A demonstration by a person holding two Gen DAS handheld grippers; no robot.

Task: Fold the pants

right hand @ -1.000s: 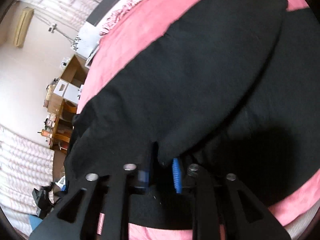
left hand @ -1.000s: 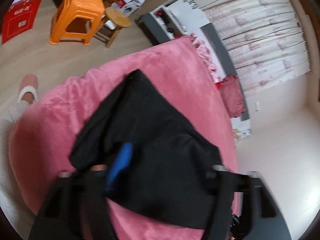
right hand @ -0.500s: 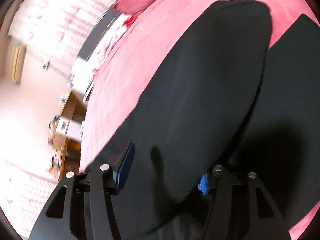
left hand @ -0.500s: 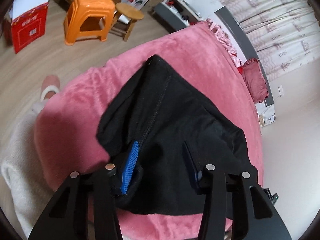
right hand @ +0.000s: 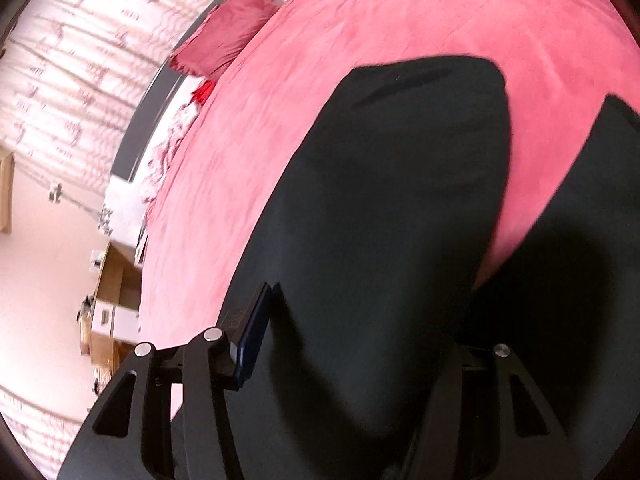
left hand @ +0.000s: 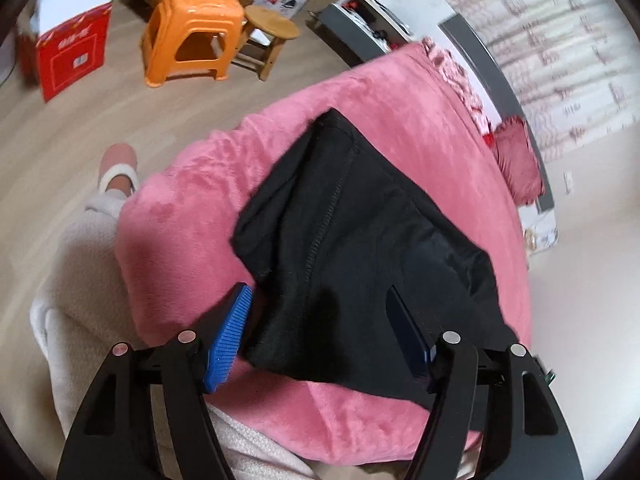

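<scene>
While the pink plush blanket is spread over the bed, the black knit pants are laid on it near its corner, already doubled into a compact stack with a stitched seam showing. A first fold is judged done; a long dark panel is seen stretching away, so further folding and smoothing is judged left. The left gripper is held apart above the stack's near edge, clamping nothing. The right gripper is likewise spread wide over the cloth.
</scene>
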